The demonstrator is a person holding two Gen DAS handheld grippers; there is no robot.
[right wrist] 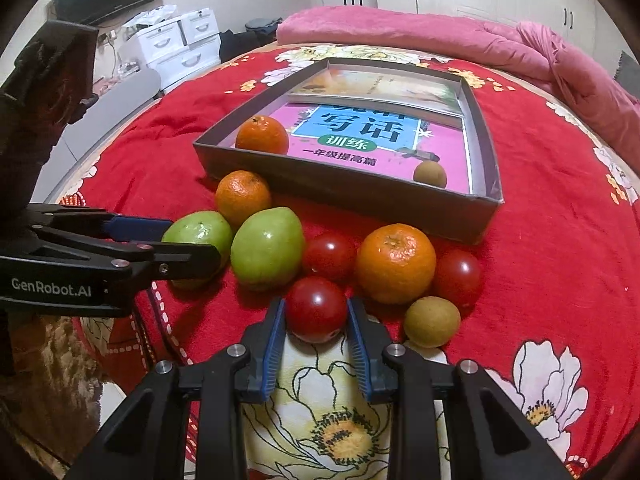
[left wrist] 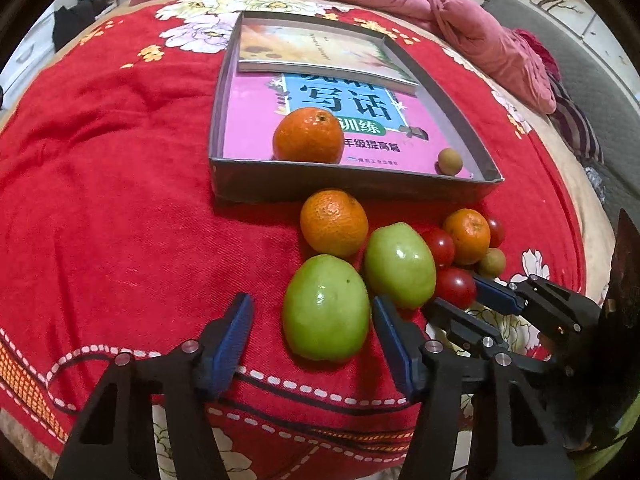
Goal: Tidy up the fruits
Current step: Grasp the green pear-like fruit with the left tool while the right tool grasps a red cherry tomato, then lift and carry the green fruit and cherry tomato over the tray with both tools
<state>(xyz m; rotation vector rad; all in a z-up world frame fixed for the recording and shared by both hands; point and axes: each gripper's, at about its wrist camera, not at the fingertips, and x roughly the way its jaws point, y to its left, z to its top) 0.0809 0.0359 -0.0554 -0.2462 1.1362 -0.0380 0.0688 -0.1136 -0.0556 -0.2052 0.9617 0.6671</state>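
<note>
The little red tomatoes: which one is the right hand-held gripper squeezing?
The front tomato, pinched between the right hand-held gripper; the other two tomatoes lie free beside the orange.

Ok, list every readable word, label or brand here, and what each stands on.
"GenRobot.AI": side of the left gripper.
"写话", "训练", "一年级提高篇": cover of the pink book in the box.
Top line of that title: hidden under the second book.
Second book's print, pink book's bottom line: too small to read.

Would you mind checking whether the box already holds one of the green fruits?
No, the box holds only an orange, a small brown fruit and books; both green fruits lie outside it.
</note>
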